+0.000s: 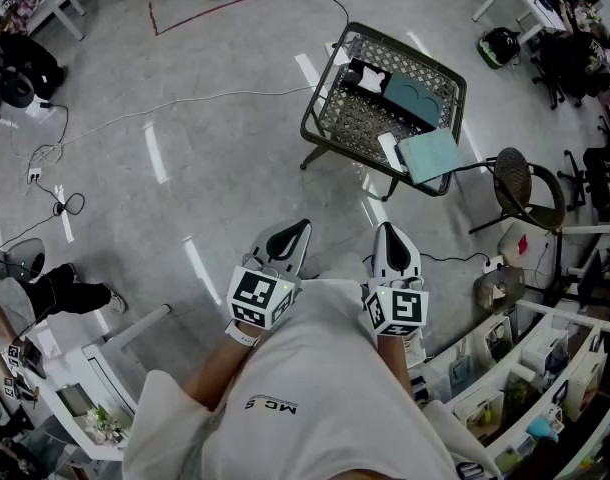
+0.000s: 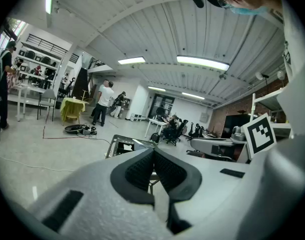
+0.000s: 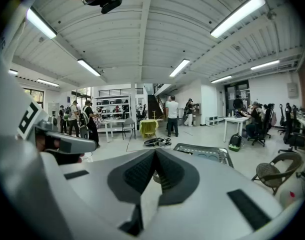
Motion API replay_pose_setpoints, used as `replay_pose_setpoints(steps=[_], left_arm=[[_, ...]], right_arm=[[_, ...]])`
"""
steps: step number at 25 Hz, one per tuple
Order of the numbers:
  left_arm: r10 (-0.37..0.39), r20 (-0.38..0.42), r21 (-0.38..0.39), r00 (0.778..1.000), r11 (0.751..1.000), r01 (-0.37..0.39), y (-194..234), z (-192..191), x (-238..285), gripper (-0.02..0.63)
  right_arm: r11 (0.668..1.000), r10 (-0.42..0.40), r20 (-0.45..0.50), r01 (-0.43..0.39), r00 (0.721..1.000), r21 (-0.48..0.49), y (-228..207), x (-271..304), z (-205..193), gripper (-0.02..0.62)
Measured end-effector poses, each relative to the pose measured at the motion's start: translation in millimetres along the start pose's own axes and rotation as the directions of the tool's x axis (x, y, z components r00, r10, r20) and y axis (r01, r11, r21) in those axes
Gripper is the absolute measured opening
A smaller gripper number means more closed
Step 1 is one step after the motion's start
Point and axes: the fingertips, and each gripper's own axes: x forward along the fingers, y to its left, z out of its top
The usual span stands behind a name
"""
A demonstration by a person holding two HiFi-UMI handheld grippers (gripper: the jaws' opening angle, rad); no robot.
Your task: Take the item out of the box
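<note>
A wide workshop with a pale polished floor (image 1: 185,118) spreads below, cables trailing across it, with shelving and chairs at the edges. Well ahead of the person stands a wire-mesh desk (image 1: 330,88), and on it lies the teal box (image 1: 415,96). A flat teal panel (image 1: 430,155), perhaps its lid, lies at the desk's near corner. What is inside the box is too small to tell. The box looks like thin card, so probably light, fairly stiff and easily dented. The item likely wants a gentle pinch at an exposed edge while the other gripper steadies a box wall. The left gripper (image 1: 300,230) and right gripper (image 1: 388,230) are held close to the body, each with jaws together on nothing.
</note>
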Motion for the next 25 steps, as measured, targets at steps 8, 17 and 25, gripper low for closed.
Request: replay_pose_setpoints(steps=[8,17,25], left_arm=[[-0.037,-0.013,0.003,0.999,0.999,0.037,-35,2,-2,0.023],[-0.060,-0.022,0.034,0.998,0.998,0.060,-40,4,-4,0.024],[0.009,-0.011,0.020,1.000,1.000,-0.009,-5,4,-31,0.024]], right_arm=[[1.000,0.026,-0.010,-0.026,1.000,-0.012,0,-21,5,0.015],[0.999,0.027,-0.008,-0.027,1.000,0.029,2,-26,-7,0.015],[0.998,0.055,-0.009,-0.055,0.998,0.044,29,-10,-9,0.015]])
